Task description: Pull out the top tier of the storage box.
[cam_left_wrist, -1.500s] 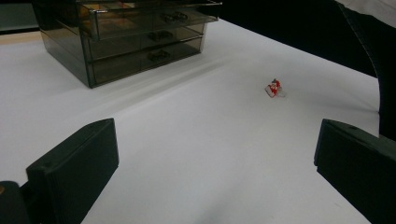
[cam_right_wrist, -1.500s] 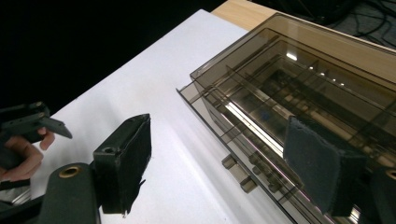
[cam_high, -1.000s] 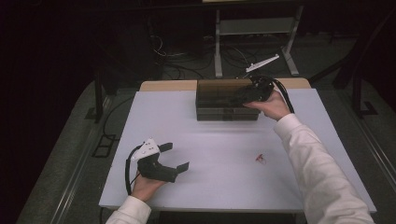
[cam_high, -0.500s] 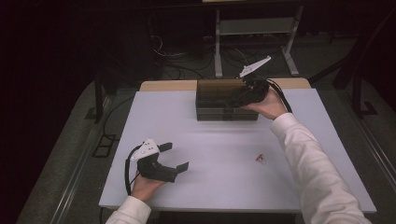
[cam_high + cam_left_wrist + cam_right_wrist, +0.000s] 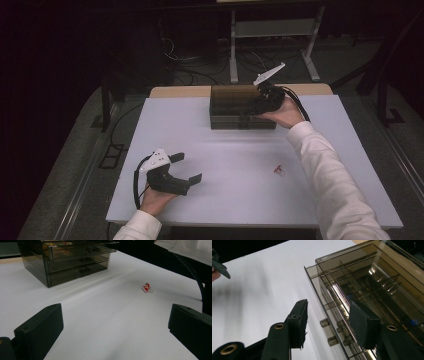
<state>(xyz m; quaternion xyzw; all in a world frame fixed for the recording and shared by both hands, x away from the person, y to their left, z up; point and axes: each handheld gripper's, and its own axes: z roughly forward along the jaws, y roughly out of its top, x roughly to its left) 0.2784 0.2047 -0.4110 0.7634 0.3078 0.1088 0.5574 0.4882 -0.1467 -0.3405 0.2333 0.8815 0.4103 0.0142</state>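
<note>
A smoky see-through drawer box (image 5: 240, 106) stands at the far middle of the white table (image 5: 240, 200). My right gripper (image 5: 262, 100) is at its top right corner. In the right gripper view my right gripper (image 5: 328, 305) straddles the box's (image 5: 372, 282) upper front edge, one jaw in front of the drawer fronts, the other over the top. The jaws have just been closing; the front jaw stands apart from the drawers. My left gripper (image 5: 189, 167) rests open near the front left, nothing between its jaws (image 5: 115, 315). A small red thing (image 5: 278, 170) lies on the table.
The box (image 5: 72, 262) has three drawers with small handles (image 5: 324, 322), and the top one has dividers. The small red thing (image 5: 146, 287) lies between the two hands. A wooden tabletop edge (image 5: 180, 91) shows behind the white surface. Cables and a metal stand (image 5: 272, 30) sit on the floor beyond.
My right gripper has tilted and shifted slightly left at the box's corner, and its jaws have narrowed. The left gripper has kept still.
</note>
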